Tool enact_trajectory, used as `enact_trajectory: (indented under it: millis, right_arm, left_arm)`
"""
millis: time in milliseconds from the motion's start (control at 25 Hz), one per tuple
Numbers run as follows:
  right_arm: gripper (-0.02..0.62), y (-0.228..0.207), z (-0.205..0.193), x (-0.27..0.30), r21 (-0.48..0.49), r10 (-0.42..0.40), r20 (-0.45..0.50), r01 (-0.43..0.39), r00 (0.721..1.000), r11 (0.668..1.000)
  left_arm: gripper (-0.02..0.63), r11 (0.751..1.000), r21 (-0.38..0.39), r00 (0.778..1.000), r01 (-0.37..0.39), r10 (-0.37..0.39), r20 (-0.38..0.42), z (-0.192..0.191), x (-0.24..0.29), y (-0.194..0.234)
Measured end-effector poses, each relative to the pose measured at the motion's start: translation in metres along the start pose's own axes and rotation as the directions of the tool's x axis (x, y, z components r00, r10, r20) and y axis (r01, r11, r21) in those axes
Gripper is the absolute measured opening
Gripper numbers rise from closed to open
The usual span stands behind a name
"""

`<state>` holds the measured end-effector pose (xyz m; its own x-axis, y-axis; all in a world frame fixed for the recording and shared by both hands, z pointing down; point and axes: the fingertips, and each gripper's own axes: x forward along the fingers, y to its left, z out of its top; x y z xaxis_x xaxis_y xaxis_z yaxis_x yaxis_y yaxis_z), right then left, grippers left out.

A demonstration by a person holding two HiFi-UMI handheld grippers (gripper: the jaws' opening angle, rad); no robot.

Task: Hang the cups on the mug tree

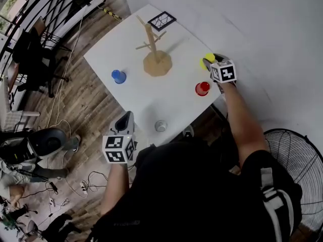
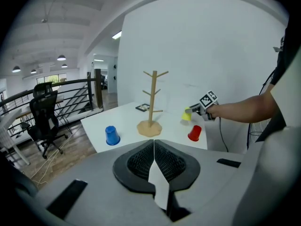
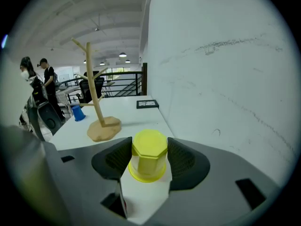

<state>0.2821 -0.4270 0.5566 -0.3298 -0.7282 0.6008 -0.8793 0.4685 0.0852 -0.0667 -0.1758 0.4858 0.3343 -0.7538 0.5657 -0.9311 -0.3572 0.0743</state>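
Note:
The wooden mug tree [image 1: 156, 49] stands bare at the far middle of the white table [image 1: 176, 105]. My right gripper [image 1: 208, 62] is shut on an upside-down yellow cup [image 3: 149, 154] at the table's right edge, right of the tree [image 3: 96, 102]. A red cup [image 1: 202, 88] stands upside down just in front of it. Left of the tree sits a blue cup [image 1: 118, 76], and a silver cup [image 1: 161, 126] is near the front edge. My left gripper [image 1: 124, 121] hangs off the table's front left corner, shut and holding nothing [image 2: 154, 159].
A black-framed marker tile [image 1: 162, 20] lies at the table's far corner. A white wall runs close along the right side. A floor fan [image 1: 298, 160] stands at the right, an office chair [image 1: 35, 59] and cables on the wooden floor at the left. People stand far off in the right gripper view.

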Motion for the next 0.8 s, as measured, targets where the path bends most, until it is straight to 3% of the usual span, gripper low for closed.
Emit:
enact_trajectory:
  millis: [440,800]
  right_arm:
    - [0.232,0.017,0.065,-0.016,0.134,0.078,0.159,-0.1,0.984,0.986]
    - [0.23,0.043,0.142,-0.027,0.257,0.158,0.343,-0.254,0.926,0.933]
  left_arm:
    - [0.017,1.0,-0.002,1.0,-0.012,0.012,0.017,0.006,-0.007,0.006]
    - [0.017,0.999,-0.007,0.999,-0.039,0.039,0.016,0.004,-0.015,0.011]
